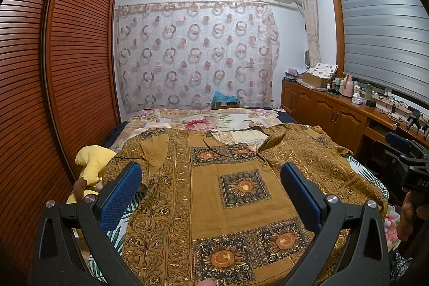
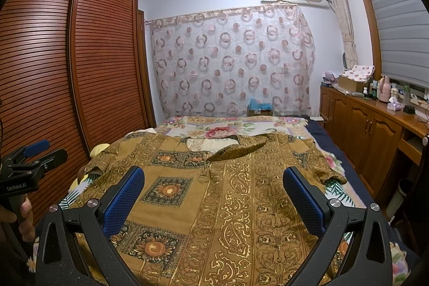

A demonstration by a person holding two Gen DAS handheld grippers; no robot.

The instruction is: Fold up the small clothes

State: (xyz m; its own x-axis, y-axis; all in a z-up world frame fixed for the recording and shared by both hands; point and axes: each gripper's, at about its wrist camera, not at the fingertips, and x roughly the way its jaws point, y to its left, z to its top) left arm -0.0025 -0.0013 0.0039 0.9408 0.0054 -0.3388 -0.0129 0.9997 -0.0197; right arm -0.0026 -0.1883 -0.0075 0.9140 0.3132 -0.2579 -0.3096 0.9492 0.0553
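Observation:
A brown and gold patterned shirt (image 1: pixel 228 178) with sunflower squares lies spread flat on the bed, collar toward the far end; it also shows in the right wrist view (image 2: pixel 228 195). My left gripper (image 1: pixel 211 173) is open and empty, held above the shirt's left half, its blue pads wide apart. My right gripper (image 2: pixel 214 178) is open and empty above the shirt's right half. The right gripper also shows at the right edge of the left wrist view (image 1: pixel 410 160), and the left gripper at the left edge of the right wrist view (image 2: pixel 32 160).
The bed (image 1: pixel 203 119) has a floral cover. A yellow cloth (image 1: pixel 92 160) lies at the bed's left edge by the slatted wardrobe (image 1: pixel 67 71). A wooden cabinet (image 1: pixel 335 111) with bottles and boxes runs along the right wall under the window.

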